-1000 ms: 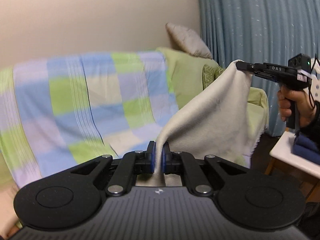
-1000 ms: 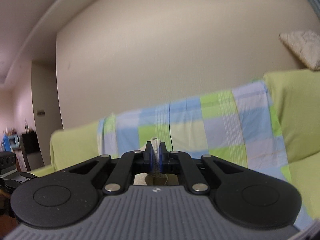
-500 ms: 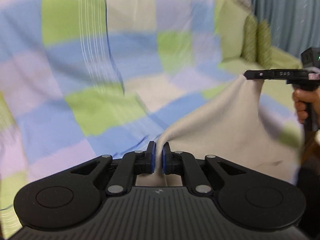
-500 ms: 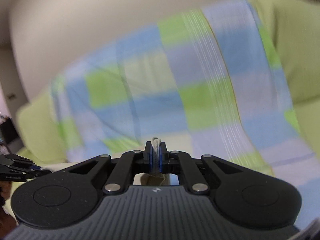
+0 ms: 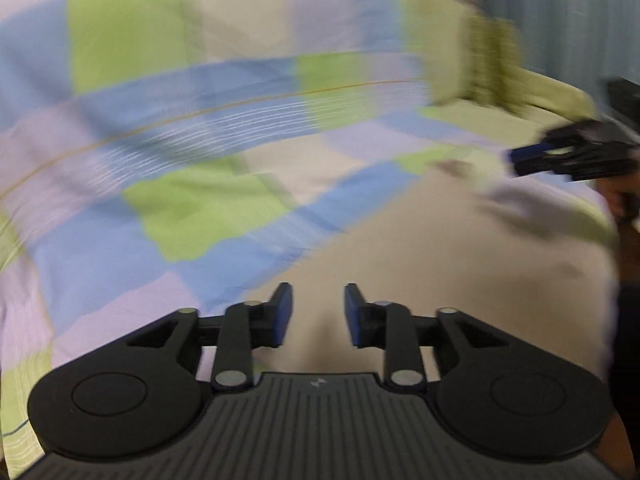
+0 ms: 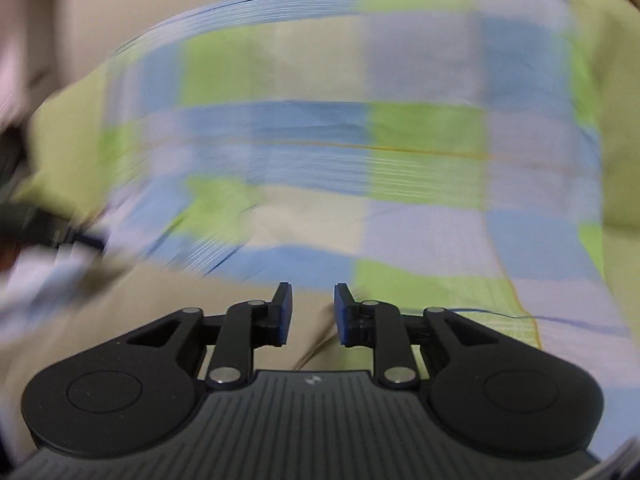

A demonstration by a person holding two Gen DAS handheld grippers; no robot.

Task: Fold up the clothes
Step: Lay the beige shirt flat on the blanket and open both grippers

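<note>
A beige cloth (image 5: 460, 264) lies spread on the sofa seat, below and in front of both grippers; it also shows in the right wrist view (image 6: 140, 312). My left gripper (image 5: 318, 314) is open and empty just above the cloth's near edge. My right gripper (image 6: 310, 312) is open and empty above the cloth's other edge. The right gripper also shows blurred at the right of the left wrist view (image 5: 576, 158), and the left gripper shows blurred at the left of the right wrist view (image 6: 44, 228). Both views are motion-blurred.
A checked blue, green and lilac blanket (image 5: 192, 128) covers the sofa seat and back, seen too in the right wrist view (image 6: 360, 140). A green sofa cushion (image 5: 480, 60) sits at the right end. A blue curtain (image 5: 580, 12) hangs behind it.
Both grippers came down from holding the cloth up in the air to the sofa seat and opened. The cloth was let go and now lies flat on the blanket.
</note>
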